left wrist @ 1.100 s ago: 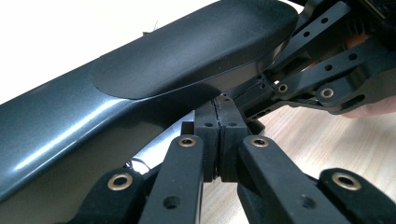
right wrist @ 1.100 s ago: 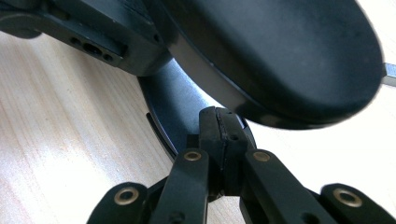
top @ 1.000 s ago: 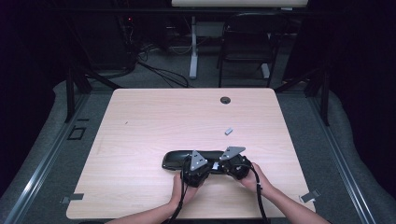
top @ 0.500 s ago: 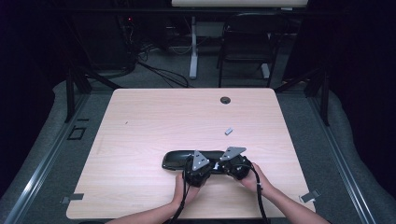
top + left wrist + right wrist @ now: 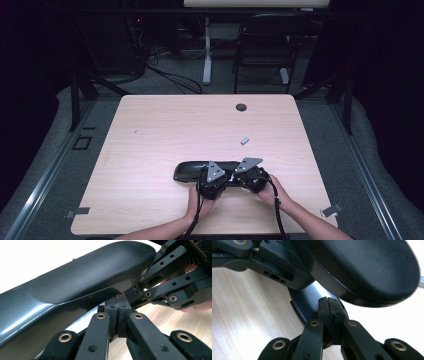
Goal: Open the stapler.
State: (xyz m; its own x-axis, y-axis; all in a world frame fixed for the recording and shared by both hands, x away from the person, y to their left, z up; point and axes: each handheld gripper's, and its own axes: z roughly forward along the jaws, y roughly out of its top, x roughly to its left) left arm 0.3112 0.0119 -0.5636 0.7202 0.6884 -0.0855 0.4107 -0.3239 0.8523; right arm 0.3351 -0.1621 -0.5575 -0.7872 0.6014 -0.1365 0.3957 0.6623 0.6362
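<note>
Status entry. We see a long black glossy case (image 5: pixel 200 170) lying on the near half of the table (image 5: pixel 150 130), its length running left to right, with both tools at its right-hand end. We judge it to be a clamshell case, an eyeglass case perhaps (we cannot confirm the contents or whether it is latched).

Left tool (image 5: pixel 214 182): in the left gripper view its jaws stand pressed together, pads meeting with no visible gap, right under the rounded lid of the case. Whether a thin edge of the case is pinched between them we cannot tell; the pads look clenched on themselves or on very little.

Right tool (image 5: pixel 252 181): in the right gripper view the jaws are likewise clenched, tips against the glossy lower shell of the case just below the overhanging lid. Again, no clear object between the pads.

Position: the case sits directly ahead of and above both sets of jaws in the gripper views, touching or nearly touching them. In the high view the two tools flank the case's right end, close beside each other, the hands behind them at the near table edge.

Progress, as judged: contact with the case is made; the lid appears slightly raised from the base at this end in the right gripper view, so opening looks begun but not finished.

Also on the table: a small grey block (image 5: pixel 244 141), well apart from the case, and a cable grommet (image 5: pixel 241 107) near the far edge.
</note>
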